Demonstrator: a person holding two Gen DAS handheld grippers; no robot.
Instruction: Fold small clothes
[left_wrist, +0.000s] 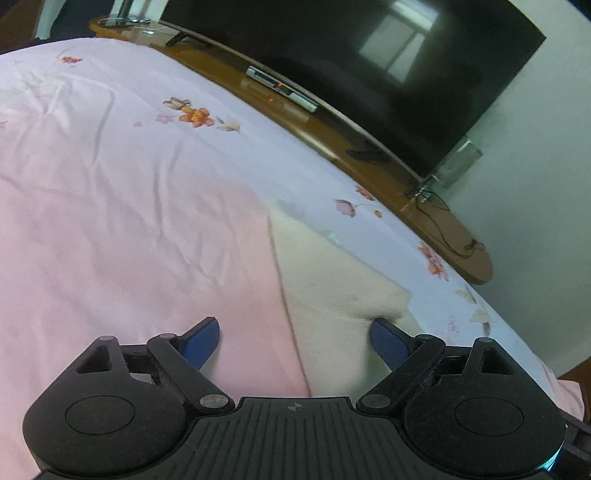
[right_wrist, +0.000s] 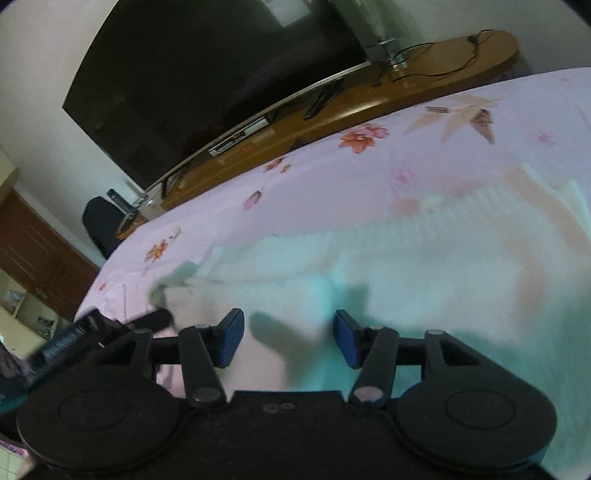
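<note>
A small cream garment (left_wrist: 332, 295) lies flat on the pink floral bedsheet (left_wrist: 129, 184). My left gripper (left_wrist: 295, 341) hovers low over its left edge. Its jaws stand wide open with nothing pinched; one blue pad (left_wrist: 205, 343) is over the sheet and the other over the cloth. In the right wrist view the same garment (right_wrist: 406, 266) spreads pale and ribbed across the bed. My right gripper (right_wrist: 290, 339) stands open just above its near part, casting shadows on the fabric, with nothing pressed between its pads. At the left edge of that view the left gripper (right_wrist: 110, 332) shows by the garment's corner.
Beyond the bed's far edge runs a wooden TV bench (left_wrist: 332, 129) with a large dark television (left_wrist: 369, 55), a set-top box (left_wrist: 284, 88) and cables (left_wrist: 454, 236). A dark chair (right_wrist: 101, 225) and a wooden door (right_wrist: 40, 258) stand at the left.
</note>
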